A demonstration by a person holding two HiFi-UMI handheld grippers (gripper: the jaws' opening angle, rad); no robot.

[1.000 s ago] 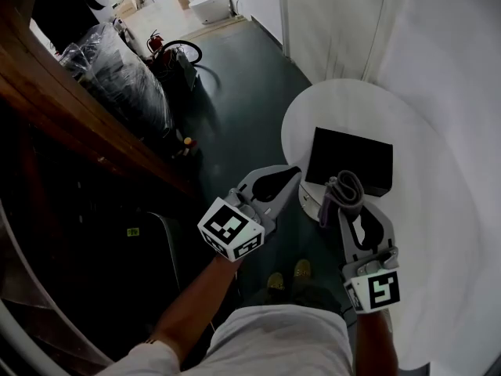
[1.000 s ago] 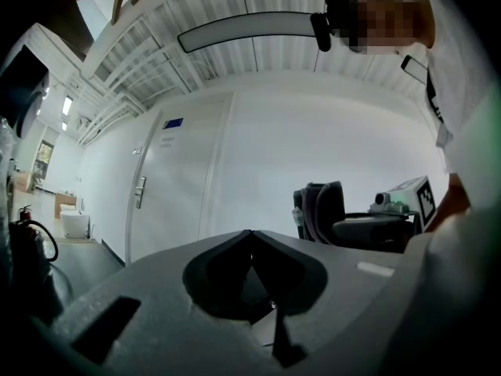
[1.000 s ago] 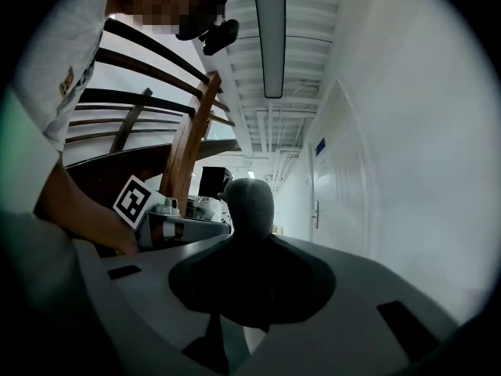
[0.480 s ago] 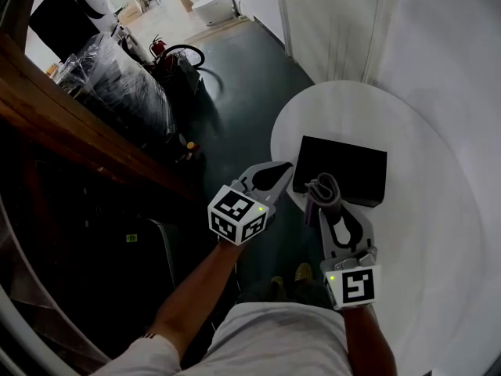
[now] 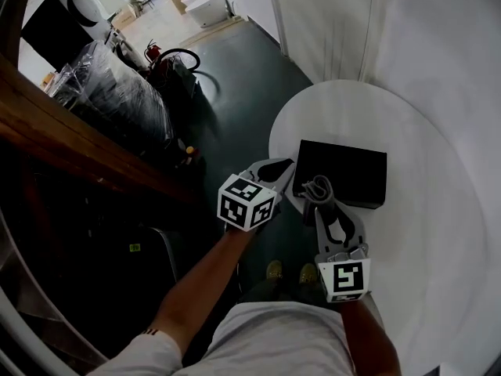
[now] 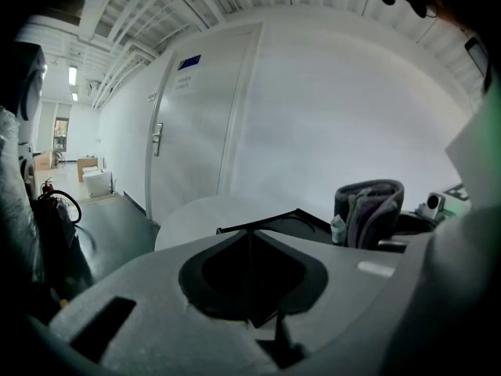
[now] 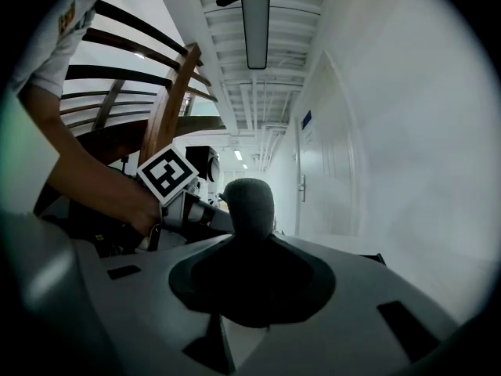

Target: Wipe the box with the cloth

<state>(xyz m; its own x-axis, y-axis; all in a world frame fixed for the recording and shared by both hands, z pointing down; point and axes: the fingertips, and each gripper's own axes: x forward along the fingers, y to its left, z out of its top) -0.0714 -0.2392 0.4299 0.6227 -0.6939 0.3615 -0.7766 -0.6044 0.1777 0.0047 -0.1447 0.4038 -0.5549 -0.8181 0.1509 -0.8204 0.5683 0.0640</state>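
A flat black box (image 5: 344, 171) lies on the round white table (image 5: 407, 124), near its front left edge. My right gripper (image 5: 317, 192) is shut on a folded grey cloth (image 5: 319, 186), which stands up between the jaws (image 7: 249, 206) at the box's near edge. My left gripper (image 5: 288, 167) is shut with nothing in it, its tips beside the box's left edge. In the left gripper view the box's corner (image 6: 293, 219) shows just past the closed jaws, with the cloth (image 6: 368, 210) to the right.
A dark wooden stair rail (image 5: 78, 131) runs along the left. Plastic-wrapped bundles (image 5: 117, 92) and a fire extinguisher (image 5: 153, 51) stand on the dark green floor. A white door and wall (image 5: 329, 22) rise behind the table.
Both grippers have come down and closer to the box. The cloth, earlier held above the box's front, now sits at its near left edge. The left gripper has swung right toward the box.
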